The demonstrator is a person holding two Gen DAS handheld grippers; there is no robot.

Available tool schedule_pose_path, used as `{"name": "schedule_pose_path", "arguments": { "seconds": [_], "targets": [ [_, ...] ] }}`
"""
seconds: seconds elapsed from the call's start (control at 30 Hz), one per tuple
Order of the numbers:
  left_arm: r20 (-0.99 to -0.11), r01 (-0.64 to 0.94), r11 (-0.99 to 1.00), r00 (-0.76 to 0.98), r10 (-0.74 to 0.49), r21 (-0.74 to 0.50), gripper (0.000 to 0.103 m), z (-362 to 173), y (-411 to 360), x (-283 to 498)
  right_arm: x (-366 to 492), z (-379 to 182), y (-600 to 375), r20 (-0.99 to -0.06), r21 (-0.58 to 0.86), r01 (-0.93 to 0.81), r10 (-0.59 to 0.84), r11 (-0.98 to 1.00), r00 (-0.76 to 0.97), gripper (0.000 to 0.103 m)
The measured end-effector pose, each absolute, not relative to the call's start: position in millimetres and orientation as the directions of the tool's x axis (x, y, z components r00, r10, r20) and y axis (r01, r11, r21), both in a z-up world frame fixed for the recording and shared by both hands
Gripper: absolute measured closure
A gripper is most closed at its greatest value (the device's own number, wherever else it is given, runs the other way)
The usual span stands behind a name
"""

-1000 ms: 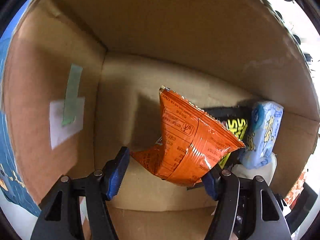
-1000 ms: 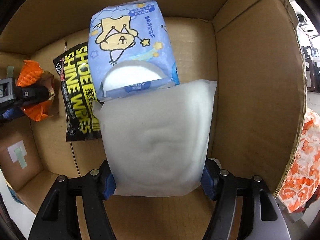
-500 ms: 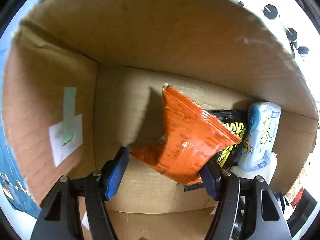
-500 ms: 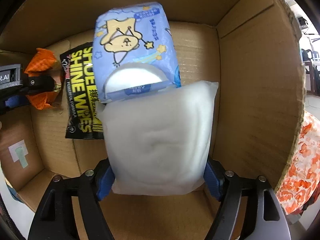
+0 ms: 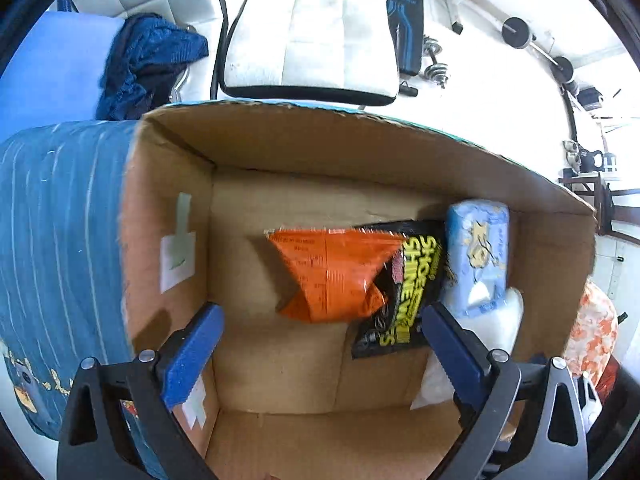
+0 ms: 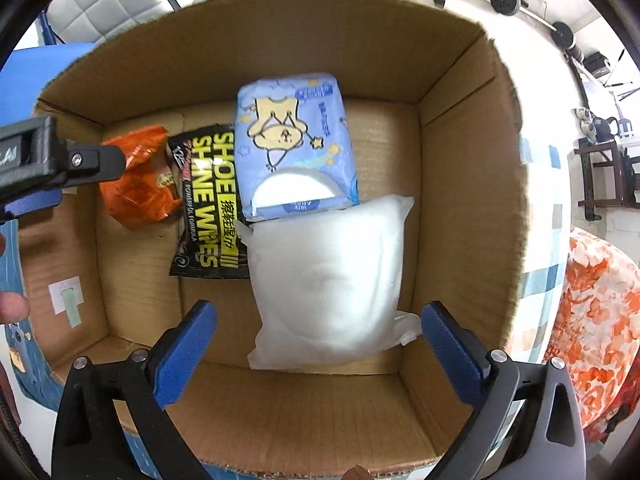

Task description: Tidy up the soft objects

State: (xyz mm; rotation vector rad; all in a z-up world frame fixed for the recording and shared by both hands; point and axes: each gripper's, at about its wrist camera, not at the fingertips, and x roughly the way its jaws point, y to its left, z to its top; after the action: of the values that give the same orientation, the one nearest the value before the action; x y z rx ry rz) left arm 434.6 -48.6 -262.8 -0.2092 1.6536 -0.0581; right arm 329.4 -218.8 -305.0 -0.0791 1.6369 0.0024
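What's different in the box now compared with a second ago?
Both grippers let go and pulled up out of the box. The left gripper is opening, and the orange bag it released lies flat. The right gripper is opening off the white pack. The wipes and blue pack stayed put.

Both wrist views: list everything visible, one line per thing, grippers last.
Brown cardboard box: one, open-topped, below both grippers.
Orange foil snack bag: one, on box floor, overlapping the wipes pack.
Black shoe-wipes pack with yellow lettering: one, box floor, middle.
Blue cartoon-print tissue pack: one, against far wall.
White soft pouch: one, box floor, touching tissue pack.
White padded chair: one, beyond box.
Left gripper: jaws opening, nothing between.
Right gripper: jaws opening, above pouch, clear of it.
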Motion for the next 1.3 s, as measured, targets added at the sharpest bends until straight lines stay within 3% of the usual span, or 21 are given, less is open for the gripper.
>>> {"name": "schedule_pose_path", "arguments": {
  "seconds": [0.47,0.67,1.3],
  "targets": [
    [-0.987,-0.031,0.995,0.131,-0.093,-0.098,0.001,-201,-25,382,293,-259,-214,-0.998,-0.015,-0.049,-0.011,0.999,0.068,0.000],
    [-0.975,-0.041,0.991,0.187,-0.117,-0.127,0.001,-185,-16,351,264,-236,-219,-0.991,0.003,-0.051,0.010,0.999,0.133,0.000],
    [-0.899,0.046,0.998,0.433,-0.063,-0.047,0.001,-82,-27,246,169,-142,-231,-0.941,0.044,-0.022,0.049,0.999,0.334,0.000]
  ]
}}
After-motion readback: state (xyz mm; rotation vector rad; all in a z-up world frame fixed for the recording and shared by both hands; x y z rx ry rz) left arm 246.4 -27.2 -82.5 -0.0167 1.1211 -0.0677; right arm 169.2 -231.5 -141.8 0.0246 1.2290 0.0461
